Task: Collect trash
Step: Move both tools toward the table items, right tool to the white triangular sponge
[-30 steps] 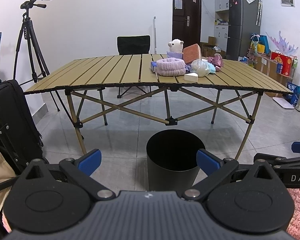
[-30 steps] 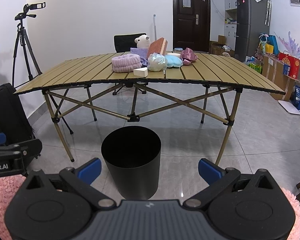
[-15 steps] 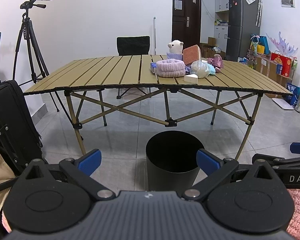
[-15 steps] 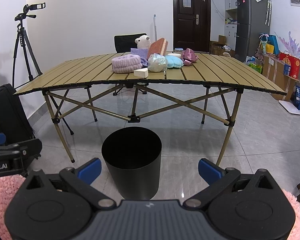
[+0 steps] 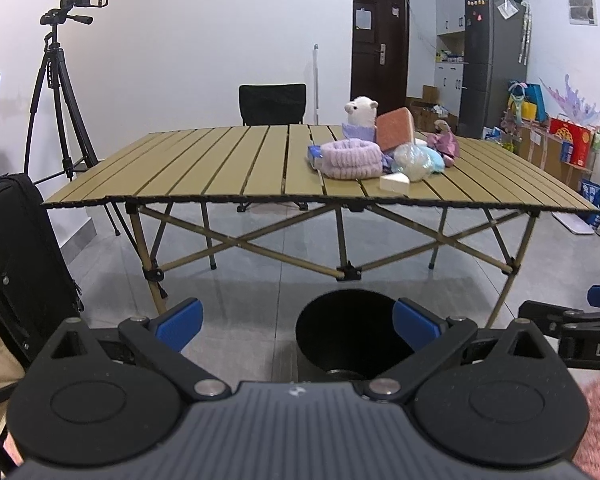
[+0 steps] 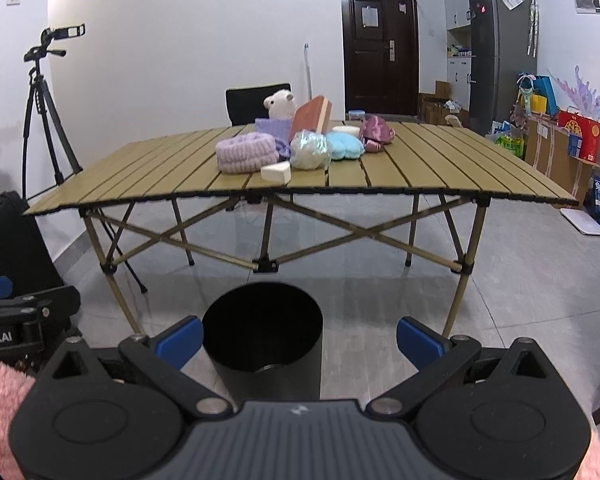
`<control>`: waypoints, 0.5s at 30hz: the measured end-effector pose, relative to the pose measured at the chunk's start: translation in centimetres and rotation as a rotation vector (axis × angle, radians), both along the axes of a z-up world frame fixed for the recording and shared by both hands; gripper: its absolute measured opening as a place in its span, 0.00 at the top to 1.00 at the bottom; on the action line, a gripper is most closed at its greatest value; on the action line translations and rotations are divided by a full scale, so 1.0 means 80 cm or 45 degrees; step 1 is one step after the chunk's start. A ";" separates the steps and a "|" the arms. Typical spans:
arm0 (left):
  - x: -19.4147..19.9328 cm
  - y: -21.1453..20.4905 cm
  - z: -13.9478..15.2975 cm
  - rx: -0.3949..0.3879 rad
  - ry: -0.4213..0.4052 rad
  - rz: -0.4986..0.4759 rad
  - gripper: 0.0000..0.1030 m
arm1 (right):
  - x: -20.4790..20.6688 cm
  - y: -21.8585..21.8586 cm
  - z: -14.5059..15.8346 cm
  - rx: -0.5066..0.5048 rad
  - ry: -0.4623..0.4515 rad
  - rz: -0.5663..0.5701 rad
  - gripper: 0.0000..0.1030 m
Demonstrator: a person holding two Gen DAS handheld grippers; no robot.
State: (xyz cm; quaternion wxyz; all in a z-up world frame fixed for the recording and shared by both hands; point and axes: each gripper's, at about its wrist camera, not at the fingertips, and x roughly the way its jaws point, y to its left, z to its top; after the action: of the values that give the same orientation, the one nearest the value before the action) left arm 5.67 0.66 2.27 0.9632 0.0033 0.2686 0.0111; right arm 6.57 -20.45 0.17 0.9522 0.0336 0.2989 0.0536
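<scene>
Black and open-topped, the trash bin point(image 5: 350, 330) sits on the grey floor in front of the folding table point(image 5: 228, 168), and compared with a second ago it lies a little lower and closer in both wrist views, while the table looms slightly larger; nothing on the table has shifted. The left gripper point(image 5: 298, 322) is spread wide with nothing between its blue pads point(image 5: 180, 322), its right pad overlapping the bin's rim in the view. The right gripper point(image 6: 300, 340) is equally splayed and empty, the bin point(image 6: 262, 330) showing between its pads point(image 6: 418, 340), nearer the left one. Beyond the bin, on the table's far right part, lies a cluster: a lilac headband point(image 5: 352, 159), a white wedge point(image 5: 395, 182) nearest the table's front edge, a crinkly wrapped ball point(image 6: 309, 150), a light blue fluffy thing point(image 6: 346, 146), a terracotta block point(image 5: 394, 129), a white plush toy point(image 5: 360, 110) and a mauve pouch point(image 6: 376, 132). Left of the bin stands a black suitcase point(image 5: 16, 256), with a camera tripod point(image 5: 58, 100) behind it. A fuzzy pink sleeve point(image 6: 0, 396) shows at the frame edge.
</scene>
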 end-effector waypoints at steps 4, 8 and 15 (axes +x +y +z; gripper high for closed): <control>0.033 0.003 0.004 -0.003 -0.013 0.016 0.00 | 0.029 -0.005 0.003 0.015 -0.059 -0.002 0.00; 0.071 0.006 0.007 -0.016 -0.025 0.034 0.00 | 0.064 -0.009 0.006 0.041 -0.117 0.012 0.00; 0.142 0.013 0.005 -0.029 -0.030 0.075 0.00 | 0.143 -0.002 0.007 0.011 -0.213 0.033 0.00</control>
State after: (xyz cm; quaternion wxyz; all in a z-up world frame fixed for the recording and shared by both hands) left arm 17.02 1.73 2.67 0.9655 -0.0158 0.2574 0.0362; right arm 17.98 -20.63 0.72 0.9729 0.0293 0.2183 0.0700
